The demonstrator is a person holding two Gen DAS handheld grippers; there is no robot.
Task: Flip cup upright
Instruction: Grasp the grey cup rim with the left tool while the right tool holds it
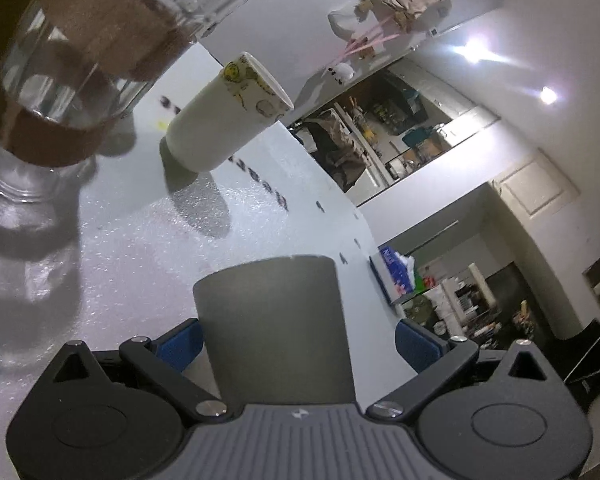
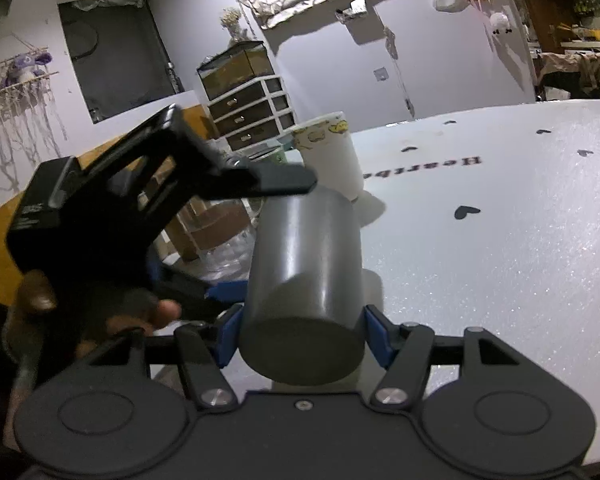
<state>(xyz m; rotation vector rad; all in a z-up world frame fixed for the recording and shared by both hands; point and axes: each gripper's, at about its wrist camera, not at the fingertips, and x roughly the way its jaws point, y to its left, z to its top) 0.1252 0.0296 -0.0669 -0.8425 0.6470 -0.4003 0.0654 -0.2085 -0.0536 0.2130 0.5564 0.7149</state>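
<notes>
A plain grey cup (image 2: 304, 292) is held above the white table (image 2: 500, 260), tilted with its flat base toward the right wrist camera. My right gripper (image 2: 302, 336) is shut on it, blue pads on both sides near the base. In the left wrist view the same grey cup (image 1: 274, 320) stands between my left gripper's (image 1: 296, 340) blue pads, which sit apart from its walls; that gripper is open. The left gripper's black body (image 2: 140, 200) shows in the right wrist view beside the cup's far end.
A white paper cup (image 1: 224, 116) with yellow cartoon prints stands upright on the table behind the grey cup. A clear glass (image 1: 60, 92) with a brown band stands to its side. Black heart stickers (image 2: 466, 212) dot the tabletop. A blue tissue box (image 1: 394, 276) lies at the table's edge.
</notes>
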